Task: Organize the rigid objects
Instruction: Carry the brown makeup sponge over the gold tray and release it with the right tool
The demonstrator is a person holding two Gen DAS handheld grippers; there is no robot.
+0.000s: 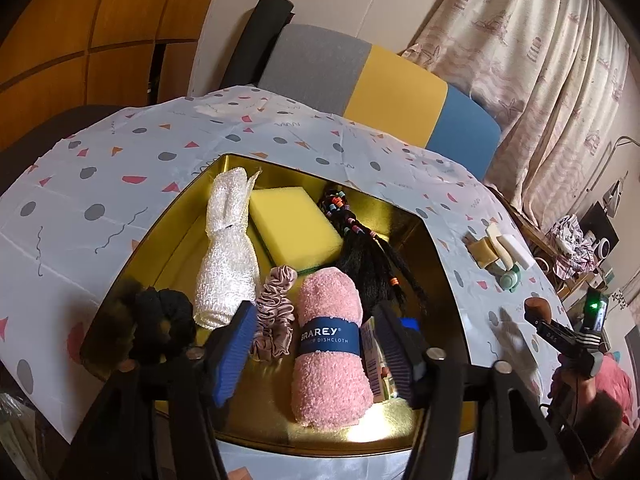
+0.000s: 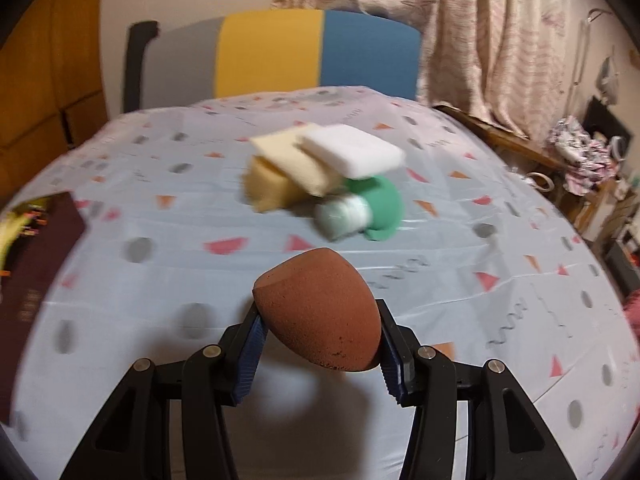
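Note:
My right gripper (image 2: 320, 344) is shut on a brown egg-shaped makeup sponge (image 2: 320, 312) and holds it above the patterned tablecloth (image 2: 160, 280). Ahead of it lie a white bar (image 2: 352, 150), a cream bar (image 2: 288, 160), a tan block (image 2: 268, 190) and a green and white bottle (image 2: 360, 208), bunched together. The sponge (image 1: 538, 307) and right gripper also show at the right of the left wrist view. My left gripper (image 1: 316, 344) is open over a gold tin tray (image 1: 168, 240), its fingers on either side of a pink rolled dishcloth (image 1: 330, 344).
The tray also holds a white rolled cloth (image 1: 226, 256), a yellow sponge (image 1: 294, 224), a pink scrunchie (image 1: 276, 312), a black scrunchie (image 1: 164, 320) and a beaded black hairpiece (image 1: 368, 256). A grey, yellow and blue chair back (image 2: 280, 52) stands behind the table. Curtains hang at right.

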